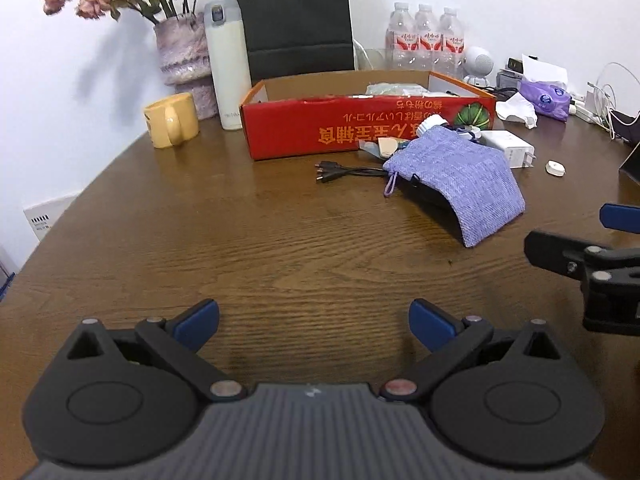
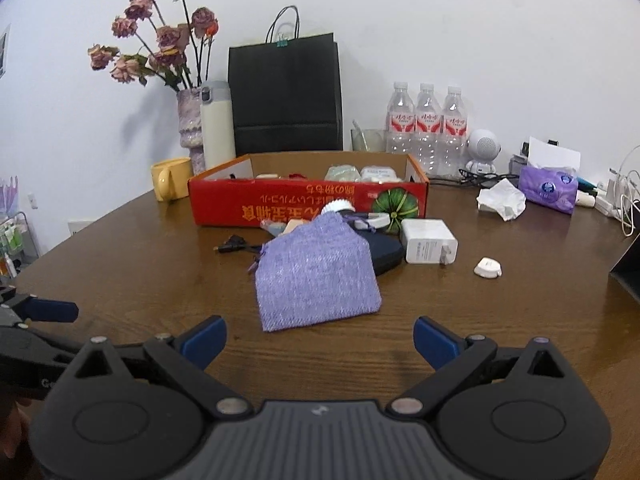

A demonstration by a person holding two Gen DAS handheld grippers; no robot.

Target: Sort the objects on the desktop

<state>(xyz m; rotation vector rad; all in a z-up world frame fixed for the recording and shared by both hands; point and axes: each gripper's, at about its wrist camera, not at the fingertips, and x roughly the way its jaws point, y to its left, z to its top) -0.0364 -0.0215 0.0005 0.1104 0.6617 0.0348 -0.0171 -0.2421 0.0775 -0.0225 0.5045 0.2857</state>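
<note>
The left gripper [image 1: 314, 326] sits at the near edge of the view above the wooden table [image 1: 200, 248], its blue-padded fingers [image 1: 198, 322] spread wide with nothing between them. The right gripper [image 1: 592, 236] enters from the right edge, fingers apart. At mid-table lies a purple knitted pouch [image 1: 460, 180], draped over a dark object. Just left of the pouch lies a black cable [image 1: 344, 171]. A white charger [image 1: 510, 148] rests to the pouch's far right, and a small white disc [image 1: 555, 168] lies apart, further right. A red cardboard box [image 1: 360, 128] stands behind the pouch. To the far left stand a yellow mug [image 1: 172, 120], a white flask [image 1: 226, 64] and a vase [image 1: 186, 60].
</note>
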